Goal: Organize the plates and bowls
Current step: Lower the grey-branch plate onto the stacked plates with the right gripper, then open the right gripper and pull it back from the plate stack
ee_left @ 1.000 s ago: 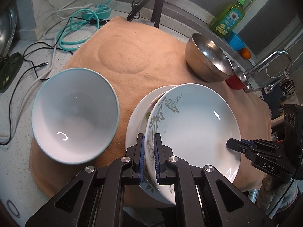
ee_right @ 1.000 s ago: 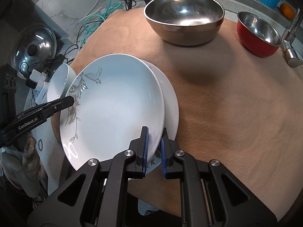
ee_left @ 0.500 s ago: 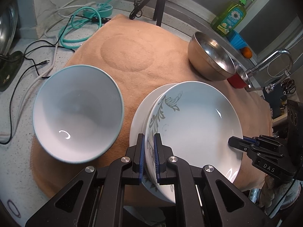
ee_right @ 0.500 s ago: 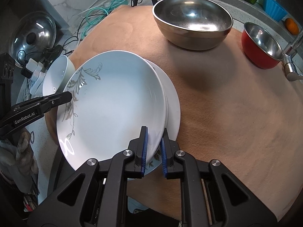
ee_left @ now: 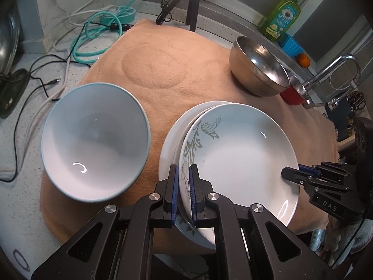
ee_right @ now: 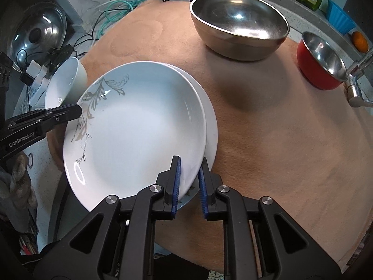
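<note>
A white plate with a grey leaf pattern (ee_left: 242, 154) (ee_right: 137, 126) lies on top of a plain white plate (ee_left: 177, 128) (ee_right: 211, 126) on the tan cloth. My left gripper (ee_left: 184, 175) is shut on the patterned plate's near rim. My right gripper (ee_right: 188, 168) straddles the opposite rim with its jaws parted wider than the rim. A white bowl with a blue outside (ee_left: 93, 135) (ee_right: 65, 84) stands left of the plates.
A large steel bowl (ee_left: 258, 70) (ee_right: 240, 23) and a red bowl with a steel inside (ee_right: 321, 60) stand at the far side of the cloth. A faucet (ee_left: 331, 70), a green soap bottle (ee_left: 282, 16), cables (ee_left: 93, 39) and a pot lid (ee_right: 37, 32) surround the cloth.
The patterned plate has come down onto the plain plate. My right gripper's jaws have opened off its rim. My left gripper still grips it.
</note>
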The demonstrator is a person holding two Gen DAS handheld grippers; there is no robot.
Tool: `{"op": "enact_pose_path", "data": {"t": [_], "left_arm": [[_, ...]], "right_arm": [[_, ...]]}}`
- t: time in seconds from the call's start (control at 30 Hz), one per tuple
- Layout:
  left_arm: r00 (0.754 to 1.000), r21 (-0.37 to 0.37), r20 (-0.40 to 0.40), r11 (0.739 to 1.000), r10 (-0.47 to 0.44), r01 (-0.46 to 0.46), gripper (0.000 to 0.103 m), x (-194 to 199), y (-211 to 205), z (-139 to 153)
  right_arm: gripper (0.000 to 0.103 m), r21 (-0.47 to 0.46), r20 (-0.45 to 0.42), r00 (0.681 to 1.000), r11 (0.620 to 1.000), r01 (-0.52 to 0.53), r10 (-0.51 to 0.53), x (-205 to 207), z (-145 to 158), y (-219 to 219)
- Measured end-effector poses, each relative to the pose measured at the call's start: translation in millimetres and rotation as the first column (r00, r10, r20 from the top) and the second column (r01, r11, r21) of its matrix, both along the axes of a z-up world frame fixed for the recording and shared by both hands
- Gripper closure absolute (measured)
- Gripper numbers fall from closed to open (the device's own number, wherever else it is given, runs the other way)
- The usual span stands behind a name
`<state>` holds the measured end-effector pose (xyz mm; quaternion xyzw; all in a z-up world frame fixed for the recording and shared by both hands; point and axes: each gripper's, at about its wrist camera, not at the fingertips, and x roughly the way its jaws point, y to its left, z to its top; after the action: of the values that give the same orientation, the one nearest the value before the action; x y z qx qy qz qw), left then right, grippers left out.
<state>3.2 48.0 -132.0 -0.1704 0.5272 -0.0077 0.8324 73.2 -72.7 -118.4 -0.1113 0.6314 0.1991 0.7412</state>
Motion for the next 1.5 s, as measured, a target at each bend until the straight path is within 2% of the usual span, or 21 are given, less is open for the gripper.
{"op": "enact_pose_path", "data": {"t": [0.53, 0.8, 0.87, 0.93, 0.97, 1.27, 1.4, 1.5], "left_arm": [[1.000, 0.002, 0.003, 1.000, -0.001, 0.001, 0.095, -0.8, 0.3, 4.2], [0.999, 0.020, 0.052, 1.000, -0.005, 0.004, 0.095, -4.4, 1.8, 24.5], [0.998, 0.022, 0.064, 1.000, -0.011, 0.009, 0.095, -2.8, 1.5, 29.7], [0.997, 0.024, 0.078, 1.000, -0.010, 0.008, 0.095, -0.6, 1.3, 35.6], [0.996, 0.022, 0.085, 1.000, -0.010, 0.008, 0.095, 0.0, 1.1, 37.8], [0.993, 0.011, 0.117, 1.000, -0.004, 0.003, 0.095, 13.3, -6.6, 48.4], [0.992, 0.023, 0.124, 1.000, -0.002, 0.000, 0.095, 23.5, -15.6, 49.9], [0.991, 0.015, 0.136, 1.000, 0.018, -0.020, 0.095, 31.3, -17.0, 54.0]], "right_arm": [[0.087, 0.033, 0.013, 1.000, 0.999, 0.016, -0.016, -3.8, 0.9, -6.0], [0.087, 0.075, 0.076, 0.996, 0.996, 0.041, -0.047, -0.1, 23.4, -20.3], [0.082, 0.087, 0.091, 0.994, 0.995, 0.048, -0.056, 2.3, 29.8, -25.6], [0.062, 0.099, 0.104, 0.993, 0.994, 0.051, -0.061, 4.0, 35.2, -29.5], [0.059, 0.108, 0.121, 0.990, 0.993, 0.056, -0.069, 4.8, 39.3, -32.7], [0.056, 0.135, 0.205, 0.973, 0.988, 0.077, -0.104, 16.7, 65.5, -49.9], [0.051, 0.161, 0.220, 0.969, 0.984, 0.081, -0.116, 23.3, 71.2, -54.6], [0.050, 0.188, 0.229, 0.965, 0.978, 0.089, -0.132, 30.8, 75.6, -58.4]]}}
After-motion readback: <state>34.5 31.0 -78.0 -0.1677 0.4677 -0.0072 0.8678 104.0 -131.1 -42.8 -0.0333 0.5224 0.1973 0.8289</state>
